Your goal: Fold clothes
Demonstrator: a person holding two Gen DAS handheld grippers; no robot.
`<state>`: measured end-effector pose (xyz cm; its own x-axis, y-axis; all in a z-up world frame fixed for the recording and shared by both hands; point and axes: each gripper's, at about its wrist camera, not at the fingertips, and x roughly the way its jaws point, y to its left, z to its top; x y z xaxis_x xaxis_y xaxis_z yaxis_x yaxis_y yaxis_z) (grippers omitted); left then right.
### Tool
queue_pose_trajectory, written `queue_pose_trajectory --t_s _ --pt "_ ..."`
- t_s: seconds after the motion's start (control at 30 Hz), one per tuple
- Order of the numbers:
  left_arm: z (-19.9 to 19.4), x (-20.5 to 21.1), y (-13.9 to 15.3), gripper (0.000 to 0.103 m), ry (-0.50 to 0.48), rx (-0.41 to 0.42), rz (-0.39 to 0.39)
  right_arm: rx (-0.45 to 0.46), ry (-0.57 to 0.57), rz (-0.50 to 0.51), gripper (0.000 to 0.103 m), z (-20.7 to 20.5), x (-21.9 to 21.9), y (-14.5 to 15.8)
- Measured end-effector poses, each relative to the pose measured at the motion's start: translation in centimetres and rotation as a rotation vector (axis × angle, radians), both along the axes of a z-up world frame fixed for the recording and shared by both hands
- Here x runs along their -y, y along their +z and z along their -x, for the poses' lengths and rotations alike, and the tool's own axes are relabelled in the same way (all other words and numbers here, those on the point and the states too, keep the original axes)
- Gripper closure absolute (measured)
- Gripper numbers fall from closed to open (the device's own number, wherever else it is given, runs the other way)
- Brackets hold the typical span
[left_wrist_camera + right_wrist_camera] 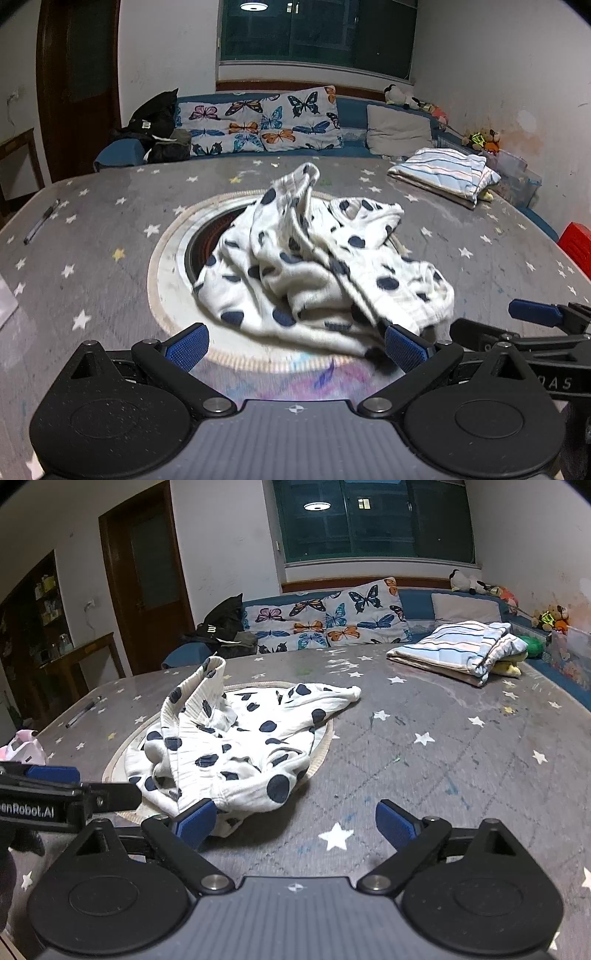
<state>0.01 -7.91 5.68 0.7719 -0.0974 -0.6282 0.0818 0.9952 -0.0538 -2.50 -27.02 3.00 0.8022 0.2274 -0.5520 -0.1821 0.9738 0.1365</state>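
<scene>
Your left gripper (pixel 295 345) sat nearest the crumpled spotted garment (pixel 321 266), dead ahead; both grippers' jaws spread, empty.

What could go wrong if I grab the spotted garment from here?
The spotted garment lies crumpled in overlapping layers, so either open gripper, left or right, may pinch several at once. It also drapes over the round inset in the table, where a dragged edge could catch.

Dark window (pixel 373 520), white walls, blue sofa (pixel 417 602), brown door (pixel 147 576).
</scene>
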Motion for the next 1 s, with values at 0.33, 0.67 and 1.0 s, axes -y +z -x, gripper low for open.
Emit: queue_pose_trajectory --t_s 0.33,0.67,1.0 --pt "-4.8 0.4 2.2 0.001 -0.003 0.048 -0.041 -0.026 0.032 -0.021 0.018 -1.9 -0.1 -0.1" --pt "-11.8 2.4 2.9 0.009 -0.014 0.066 -0.124 -0.055 0.044 -0.059 0.027 -3.3 0.4 -0.2" --pt "-16.4 2.4 1.4 0.067 -0.017 -0.021 -0.092 -0.097 0.059 -0.112 0.042 -4.0 1.1 -0.8"
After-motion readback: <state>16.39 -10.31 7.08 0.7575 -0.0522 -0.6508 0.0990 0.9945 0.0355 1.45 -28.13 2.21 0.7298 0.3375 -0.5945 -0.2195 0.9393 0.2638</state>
